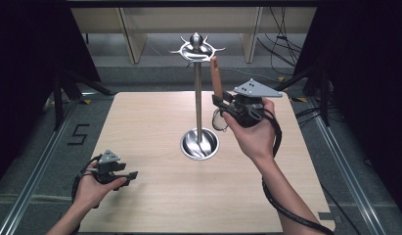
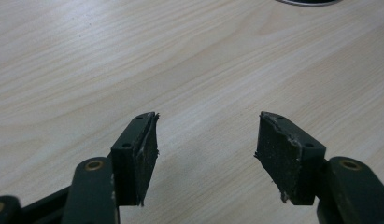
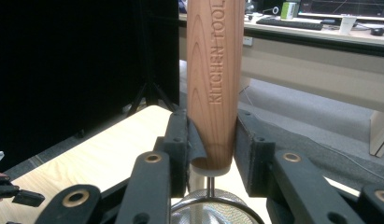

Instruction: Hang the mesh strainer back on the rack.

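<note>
Desk (image 1: 154,196) of pale wood in the high view carries a metal stand (image 1: 198,98): round base near the middle, thin pole rising to a crown of hooks at the far side. The right gripper (image 1: 219,100) is raised just right of the pole, held in a hand (image 1: 255,137), and is clamped on a strainer (image 1: 216,78) whose wooden handle points up toward the hooks, its tip close below and right of them, while a wire ring hangs beneath the gripper. The left gripper (image 1: 132,175) sits low at the near left of the desk in the other hand (image 1: 93,188), well apart from the stand. In the left gripper view, the left gripper (image 2: 206,144) has its black jaws spread wide with nothing between them, bare desk (image 2: 133,60) grain below, and the rim of the stand base (image 2: 307,2) at the far top edge. In the right gripper view, the right gripper (image 3: 213,149) is closed on the lower end of the strainer handle (image 3: 213,79), which stands upright and bears the stamped words KITCHEN TOOL; a thin metal stem leaves the handle's end and meets the mesh bowl and rim at the bottom edge. Desk (image 3: 110,154) shows to the left, with the left gripper (image 3: 19,196) far off at the lower left.
</note>
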`<action>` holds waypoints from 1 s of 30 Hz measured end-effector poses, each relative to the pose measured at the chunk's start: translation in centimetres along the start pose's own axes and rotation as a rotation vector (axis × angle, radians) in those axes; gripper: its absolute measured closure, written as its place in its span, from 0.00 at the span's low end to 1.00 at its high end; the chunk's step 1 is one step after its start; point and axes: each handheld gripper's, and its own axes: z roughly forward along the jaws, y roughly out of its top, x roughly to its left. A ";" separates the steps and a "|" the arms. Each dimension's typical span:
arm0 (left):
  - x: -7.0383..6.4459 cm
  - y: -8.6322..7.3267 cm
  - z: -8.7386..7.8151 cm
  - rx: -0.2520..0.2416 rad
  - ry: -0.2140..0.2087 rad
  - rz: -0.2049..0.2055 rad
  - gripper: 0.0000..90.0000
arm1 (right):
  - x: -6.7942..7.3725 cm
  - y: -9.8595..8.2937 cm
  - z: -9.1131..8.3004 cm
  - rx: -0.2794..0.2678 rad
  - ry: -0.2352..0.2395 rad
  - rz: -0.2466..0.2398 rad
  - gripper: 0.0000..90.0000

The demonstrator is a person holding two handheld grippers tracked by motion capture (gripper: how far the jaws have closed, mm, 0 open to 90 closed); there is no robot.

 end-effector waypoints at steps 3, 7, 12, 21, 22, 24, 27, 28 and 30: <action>0.0 0.0 0.0 -0.006 0.000 0.002 0.42 | 0.1 -0.1 0.4 0.010 0.008 0.009 0.77; 0.0 0.0 0.0 -0.005 0.001 0.003 0.42 | 0.0 -0.2 1.0 0.010 0.002 -0.007 0.77; 0.1 0.0 0.0 -0.007 -0.001 0.005 0.42 | -0.2 -0.4 1.1 0.023 -0.002 -0.016 0.65; 0.0 -0.1 0.0 -0.007 -0.006 -0.008 0.42 | -1.7 -3.3 -0.5 0.077 -0.034 -0.034 0.53; 0.0 -0.1 0.1 -0.008 -0.003 -0.006 0.42 | -2.0 -3.9 -0.8 0.089 -0.043 -0.037 0.53; -0.1 -0.1 0.2 -0.017 0.009 -0.009 0.42 | -2.6 -5.3 -1.2 0.101 -0.059 -0.048 0.53; 0.0 -0.1 0.0 0.001 0.000 0.006 0.42 | -3.2 -7.1 -1.7 0.160 -0.060 -0.020 0.54; -0.1 -0.1 0.1 0.001 0.004 0.000 0.42 | -3.6 -9.1 -2.0 0.221 -0.061 -0.002 0.54; -0.2 -0.1 0.2 -0.006 0.000 -0.013 0.42 | -4.1 -11.5 -2.2 0.267 -0.071 -0.030 0.55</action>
